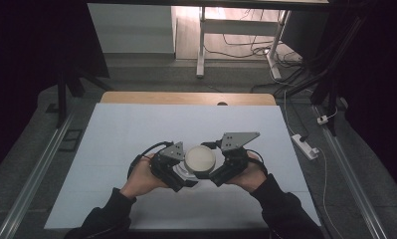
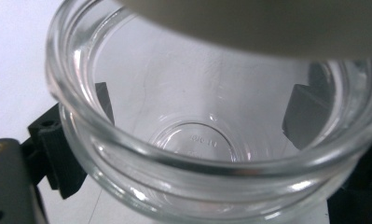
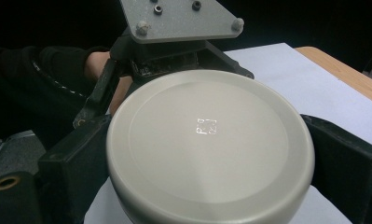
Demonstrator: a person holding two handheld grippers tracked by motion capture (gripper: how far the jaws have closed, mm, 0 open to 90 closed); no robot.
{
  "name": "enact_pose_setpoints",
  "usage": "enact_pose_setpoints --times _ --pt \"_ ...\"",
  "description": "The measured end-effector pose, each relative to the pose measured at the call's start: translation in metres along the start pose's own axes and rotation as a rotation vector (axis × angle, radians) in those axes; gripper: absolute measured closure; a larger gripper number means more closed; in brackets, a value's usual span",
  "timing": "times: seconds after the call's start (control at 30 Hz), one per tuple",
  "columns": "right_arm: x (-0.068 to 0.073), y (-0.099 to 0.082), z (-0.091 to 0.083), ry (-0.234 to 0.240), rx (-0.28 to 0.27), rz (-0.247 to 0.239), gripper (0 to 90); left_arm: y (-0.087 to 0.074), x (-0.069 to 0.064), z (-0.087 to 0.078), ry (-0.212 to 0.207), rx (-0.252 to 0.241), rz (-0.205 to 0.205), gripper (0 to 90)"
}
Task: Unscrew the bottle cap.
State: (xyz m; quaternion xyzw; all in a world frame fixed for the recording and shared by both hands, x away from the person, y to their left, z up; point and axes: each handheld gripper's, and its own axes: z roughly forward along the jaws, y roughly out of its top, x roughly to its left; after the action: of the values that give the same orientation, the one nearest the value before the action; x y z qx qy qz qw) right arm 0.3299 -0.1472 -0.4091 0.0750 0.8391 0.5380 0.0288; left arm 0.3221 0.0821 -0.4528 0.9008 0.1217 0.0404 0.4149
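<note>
A clear glass jar (image 2: 188,154) is empty and sits clamped between the jaws of my left gripper (image 2: 202,116), which show through its wall. A cream round lid (image 3: 207,144) is held at its sides by my right gripper (image 3: 207,177). In the high view the lid (image 1: 201,158) sits over the jar (image 1: 184,172) at the table's near middle, with the left gripper (image 1: 178,174) and right gripper (image 1: 213,172) meeting there. The lid's underside (image 2: 267,23) hangs just over the jar's mouth; I cannot tell whether it touches the rim.
A white mat (image 1: 136,129) covers the table, with a wooden edge (image 1: 186,97) at the far side. Beyond it are a desk frame (image 1: 201,45), floor cables (image 1: 250,50) and a power strip (image 1: 305,146) on the right. Both of the person's hands (image 1: 141,179) grip the tools.
</note>
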Motion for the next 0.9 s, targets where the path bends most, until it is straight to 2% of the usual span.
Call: enact_pose_setpoints --times 0.47,0.9 --pt "0.004 0.000 -0.004 -0.038 -0.007 0.005 6.8 -0.004 0.008 -0.004 0.041 -0.010 -0.041 7.3" --pt "0.010 -0.002 -0.007 -0.065 -0.012 0.021 6.8 -0.007 0.016 -0.009 0.100 -0.037 -0.085 7.3"
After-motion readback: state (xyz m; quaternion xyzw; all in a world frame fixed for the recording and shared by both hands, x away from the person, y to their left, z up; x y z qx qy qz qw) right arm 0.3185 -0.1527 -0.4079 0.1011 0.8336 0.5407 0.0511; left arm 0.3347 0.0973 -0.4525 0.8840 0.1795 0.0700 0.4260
